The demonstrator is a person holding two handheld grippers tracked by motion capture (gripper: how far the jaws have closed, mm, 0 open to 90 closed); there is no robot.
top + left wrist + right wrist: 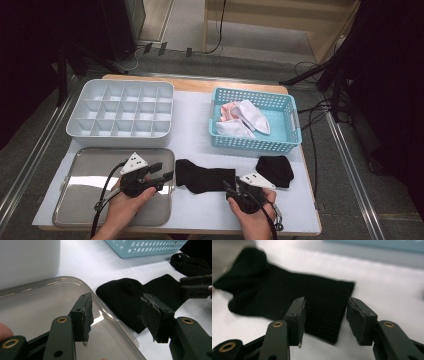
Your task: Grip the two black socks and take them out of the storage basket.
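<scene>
A black sock point(205, 177) lies flat on the white table top, toe toward the metal tray point(85, 190). A second black sock point(275, 170) sits bunched to its right. My left gripper point(167, 172) hovers over the tray's right rim, its jaws open and pointing at the sock's toe point(125, 297), nothing between them point(117, 315). My right gripper point(230, 187) is at the flat sock's cuff end. In the right gripper view its jaws point(325, 317) stand open, with the cuff edge of the sock point(287, 290) lying under the gap, not pinched.
A white divided organizer box point(122, 112) stands at the back left. A blue basket point(290, 125) at the back right holds white and pink socks point(245, 117). The table's front edge is close below both hands.
</scene>
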